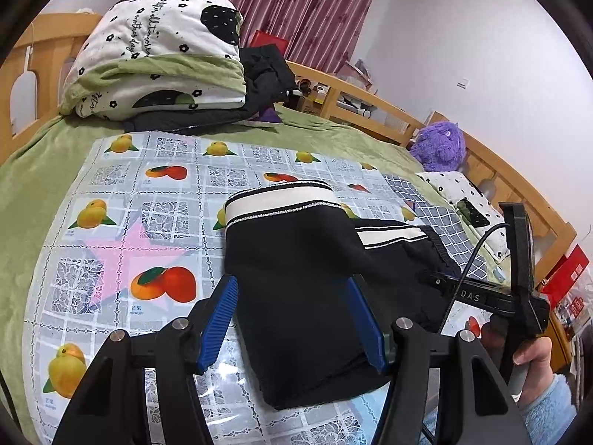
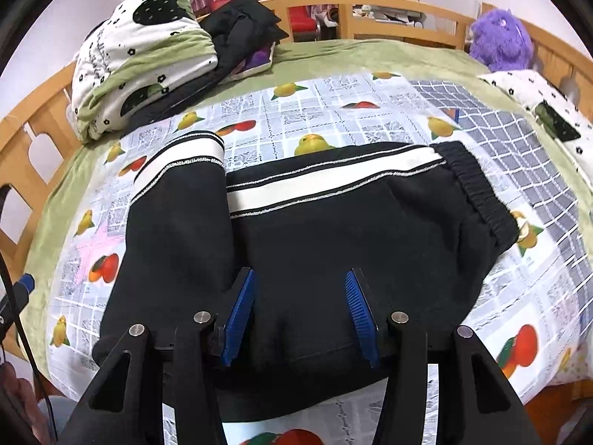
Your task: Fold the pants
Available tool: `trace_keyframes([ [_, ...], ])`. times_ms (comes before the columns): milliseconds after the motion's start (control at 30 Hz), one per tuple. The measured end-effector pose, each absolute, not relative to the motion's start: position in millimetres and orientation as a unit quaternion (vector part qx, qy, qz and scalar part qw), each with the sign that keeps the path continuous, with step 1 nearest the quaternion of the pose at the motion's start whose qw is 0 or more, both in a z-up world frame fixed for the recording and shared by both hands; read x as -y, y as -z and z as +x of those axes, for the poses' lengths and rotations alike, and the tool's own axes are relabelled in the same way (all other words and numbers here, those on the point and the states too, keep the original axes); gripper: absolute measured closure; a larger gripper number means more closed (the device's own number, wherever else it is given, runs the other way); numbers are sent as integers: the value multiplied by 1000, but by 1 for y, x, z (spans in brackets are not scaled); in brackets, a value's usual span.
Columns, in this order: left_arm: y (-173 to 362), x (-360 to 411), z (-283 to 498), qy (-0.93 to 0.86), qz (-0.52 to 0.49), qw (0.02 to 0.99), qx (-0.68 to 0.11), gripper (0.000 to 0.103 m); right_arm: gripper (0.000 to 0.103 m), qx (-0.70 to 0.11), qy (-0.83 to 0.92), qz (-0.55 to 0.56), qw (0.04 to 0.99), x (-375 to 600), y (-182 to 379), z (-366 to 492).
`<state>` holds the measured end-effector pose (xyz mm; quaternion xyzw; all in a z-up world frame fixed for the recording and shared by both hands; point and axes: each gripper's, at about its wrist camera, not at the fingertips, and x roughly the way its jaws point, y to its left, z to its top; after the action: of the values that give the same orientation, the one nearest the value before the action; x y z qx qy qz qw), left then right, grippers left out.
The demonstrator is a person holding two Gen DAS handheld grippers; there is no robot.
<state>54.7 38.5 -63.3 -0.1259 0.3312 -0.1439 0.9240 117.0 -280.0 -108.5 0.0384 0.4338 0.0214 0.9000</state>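
Black pants point(image 2: 326, 230) with a white side stripe lie on a fruit-print sheet point(image 2: 281, 111) on the bed, the elastic waistband at the right. The leg part at the left is folded over into a thick bundle point(image 1: 296, 289). My left gripper point(image 1: 292, 319) is open, its blue pads on either side of the near end of that bundle. My right gripper point(image 2: 300, 307) is open over the near edge of the pants' body. The right gripper's body also shows at the right of the left wrist view point(image 1: 519, 282).
A folded floral quilt point(image 1: 159, 55) and dark clothes point(image 1: 267, 70) are piled at the far left. A purple plush toy point(image 2: 500, 37) and a pillow point(image 2: 548, 107) lie at the right. A wooden bed rail point(image 2: 370, 15) runs around the far edge.
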Motion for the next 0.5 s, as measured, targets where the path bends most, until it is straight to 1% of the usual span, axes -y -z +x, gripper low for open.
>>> trace_keyframes([
  [167,64,-39,56,143,-129,923,-333,45,53,-412,-16,46,910,292,103,114],
  [300,65,-49,59,128,-150,921,-337,45,53,-431,-54,79,897,299,106,118],
  [500,69,-69,66,100,-191,915,-340,45,52,-437,-103,103,888,294,115,121],
])
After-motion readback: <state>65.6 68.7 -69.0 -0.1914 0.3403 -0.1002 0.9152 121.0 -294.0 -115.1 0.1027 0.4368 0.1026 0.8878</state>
